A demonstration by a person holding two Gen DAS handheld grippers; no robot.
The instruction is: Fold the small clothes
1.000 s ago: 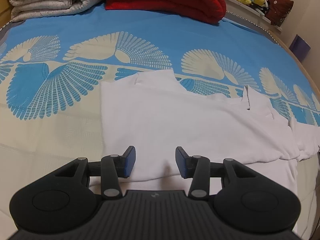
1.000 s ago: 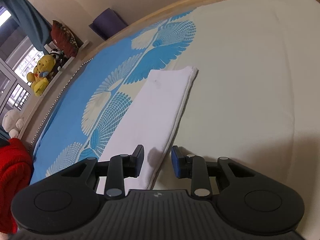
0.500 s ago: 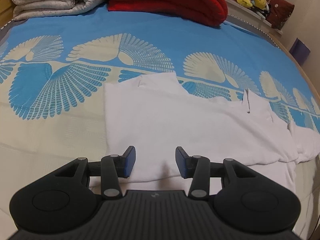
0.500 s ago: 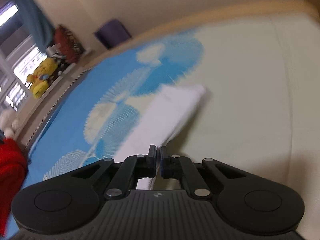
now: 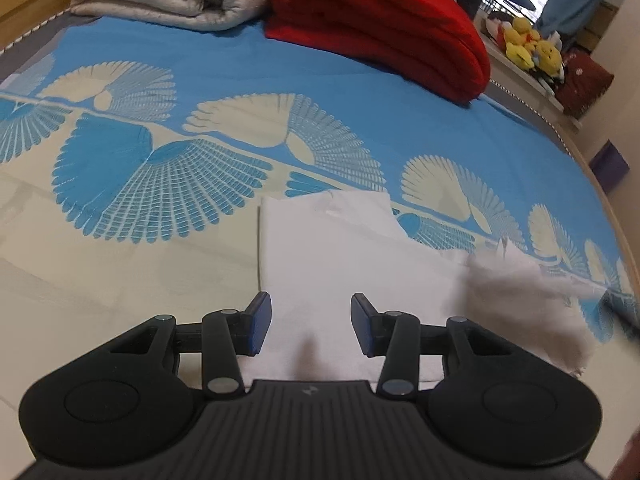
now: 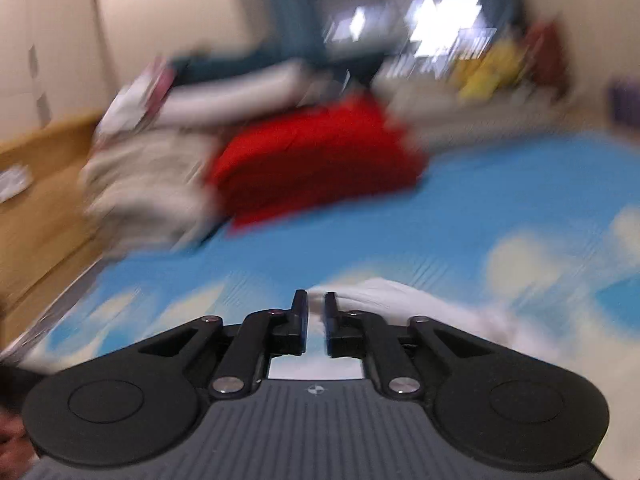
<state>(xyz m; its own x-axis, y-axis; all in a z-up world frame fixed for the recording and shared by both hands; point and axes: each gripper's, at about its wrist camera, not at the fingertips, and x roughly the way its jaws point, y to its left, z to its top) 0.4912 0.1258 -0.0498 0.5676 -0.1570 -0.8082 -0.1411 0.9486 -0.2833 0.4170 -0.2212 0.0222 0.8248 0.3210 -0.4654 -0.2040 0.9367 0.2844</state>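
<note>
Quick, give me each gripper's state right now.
Left gripper: open, holding nothing, poised over the white garment.
Right gripper: nearly closed, pinching an end of the white garment.

A white garment point(image 5: 344, 264) lies spread on the bed, its left part flat with a straight folded edge and a small flap at the far side. Its right end is lifted off the bed and motion-blurred. In the right wrist view a bunched white corner point(image 6: 372, 294) shows, blurred.
</note>
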